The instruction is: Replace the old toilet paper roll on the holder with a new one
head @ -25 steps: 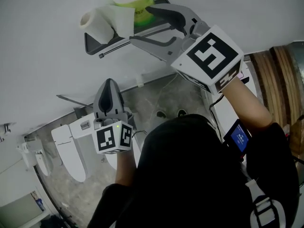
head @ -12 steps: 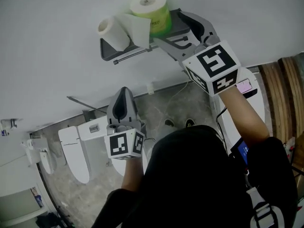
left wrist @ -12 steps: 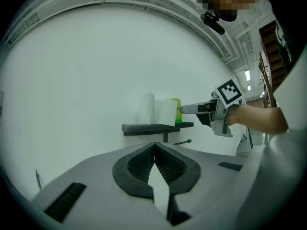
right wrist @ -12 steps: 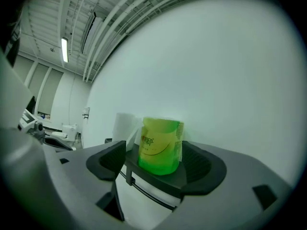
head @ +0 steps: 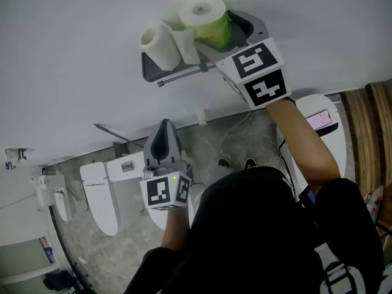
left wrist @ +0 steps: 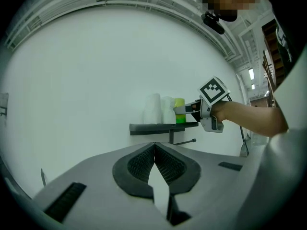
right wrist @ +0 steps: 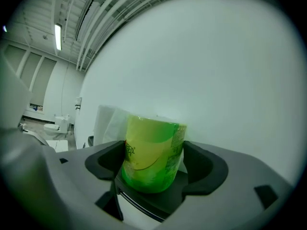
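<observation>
Behind green roll point(right wrist: 151, 152), white roll point(right wrist: 108, 124), seemingly half-hidden

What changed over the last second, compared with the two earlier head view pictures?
The right claw moved forward to the holder's shelf. Its jaws have just been opening, and the green-wrapped roll now stands between them, not yet gripped. The left claw stayed shut and low; the white roll stayed beside the green one.

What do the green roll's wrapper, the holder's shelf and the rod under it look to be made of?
Green roll's wrapper: thin glossy plastic film, likely; it shines and crinkles at the top. Shelf: matt dark grey, plastic or coated metal, cannot tell. Rod: probably metal, thin, with a grey sheen.
</observation>
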The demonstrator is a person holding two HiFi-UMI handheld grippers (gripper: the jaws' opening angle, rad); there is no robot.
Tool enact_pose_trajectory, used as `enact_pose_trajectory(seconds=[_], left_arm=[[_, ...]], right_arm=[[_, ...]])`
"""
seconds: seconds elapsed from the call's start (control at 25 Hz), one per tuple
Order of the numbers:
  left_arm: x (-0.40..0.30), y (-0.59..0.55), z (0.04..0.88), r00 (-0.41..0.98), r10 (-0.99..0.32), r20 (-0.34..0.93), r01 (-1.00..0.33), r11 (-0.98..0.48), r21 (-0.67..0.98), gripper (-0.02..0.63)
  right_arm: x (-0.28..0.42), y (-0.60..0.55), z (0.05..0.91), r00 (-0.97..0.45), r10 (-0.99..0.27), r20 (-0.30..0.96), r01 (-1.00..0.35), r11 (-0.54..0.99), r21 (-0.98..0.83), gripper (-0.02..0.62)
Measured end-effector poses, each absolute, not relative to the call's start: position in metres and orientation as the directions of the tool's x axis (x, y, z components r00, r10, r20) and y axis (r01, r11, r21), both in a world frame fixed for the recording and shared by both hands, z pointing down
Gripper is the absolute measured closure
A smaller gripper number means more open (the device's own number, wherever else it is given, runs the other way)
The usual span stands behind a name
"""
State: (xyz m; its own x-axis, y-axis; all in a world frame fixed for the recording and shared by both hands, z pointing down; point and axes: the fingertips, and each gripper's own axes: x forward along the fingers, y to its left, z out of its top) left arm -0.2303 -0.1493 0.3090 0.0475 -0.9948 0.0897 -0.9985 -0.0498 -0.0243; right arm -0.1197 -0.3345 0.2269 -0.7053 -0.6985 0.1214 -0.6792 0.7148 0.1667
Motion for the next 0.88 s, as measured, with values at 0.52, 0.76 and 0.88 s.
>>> enact_pose_trajectory(seconds=[0.52,0.76,0.88], left_arm=[[-0.219,-0.162,0.308,0.088,-0.993,0.078,-0.996,-0.090,-0.027,0.583],[-0.212,-0.162,0.305,0.099,-0.992,0.079,-0.994,-0.102,-0.034,0.583],[-0.209,-0.161,0.299,0.102,-0.992,0.074,-0.994,-0.105,-0.037,0.583]], right_arm=[[-0.132,-0.341,0.228,-0.703,-0.691,0.169,-0.675,0.723,0.145,0.206],[-0.147,-0.347,0.232,-0.741,-0.637,0.212,-0.631,0.769,0.103,0.184],[-0.146,-0.347,0.232,-0.745,-0.632,0.211,-0.626,0.773,0.104,0.184]])
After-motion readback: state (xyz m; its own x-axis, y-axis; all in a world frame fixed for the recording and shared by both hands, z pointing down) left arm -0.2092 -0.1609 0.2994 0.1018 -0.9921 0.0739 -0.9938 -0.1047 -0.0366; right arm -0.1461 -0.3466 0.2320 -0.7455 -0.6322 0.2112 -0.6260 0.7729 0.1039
